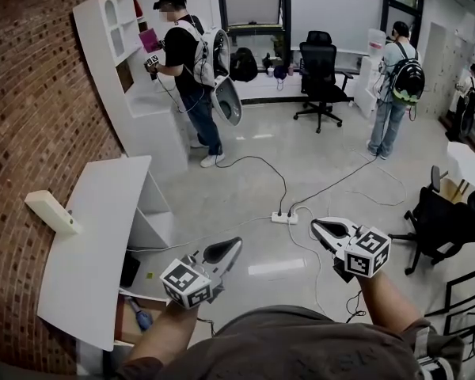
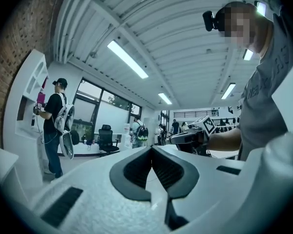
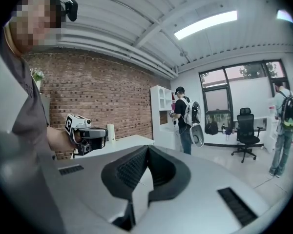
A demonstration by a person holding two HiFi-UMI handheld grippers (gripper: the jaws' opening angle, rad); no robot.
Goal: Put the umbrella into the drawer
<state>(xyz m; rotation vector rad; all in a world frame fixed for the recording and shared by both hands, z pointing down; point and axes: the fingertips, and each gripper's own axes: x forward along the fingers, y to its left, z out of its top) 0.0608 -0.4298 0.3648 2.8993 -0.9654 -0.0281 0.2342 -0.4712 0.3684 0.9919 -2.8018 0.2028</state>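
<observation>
Since the left gripper [image 1: 228,249] and the right gripper [image 1: 323,228] both hang level in front of the person, fingers pressed tip to tip with nothing between them, the carrying part looks finished. A small blue thing, most likely the umbrella [image 1: 142,317], lies in the open drawer [image 1: 125,328] under the near end of the white counter [image 1: 95,236], though it is too small to be sure of. What is left, as I judge it, is to check that the umbrella lies wholly inside the drawer's walls with no end riding over the rim. If the drawer is to be shut, one gripper should come down to its front and push with closed fingers, straight and slowly, so that nothing jams. The drawer's front is hidden behind the left forearm, so that reach would need a look first. At the counter's far left edge a white block [image 1: 52,212] overhangs, well apart from the drawer. On the floor beyond the grippers lie a power strip [image 1: 285,218] and its cables [image 1: 284,196], and a black office chair [image 1: 443,220] stands to the right. A person with a backpack [image 1: 186,66] works at a tall white shelf [image 1: 115,46] and another person [image 1: 392,93] stands further off; neither is near the drawer.
</observation>
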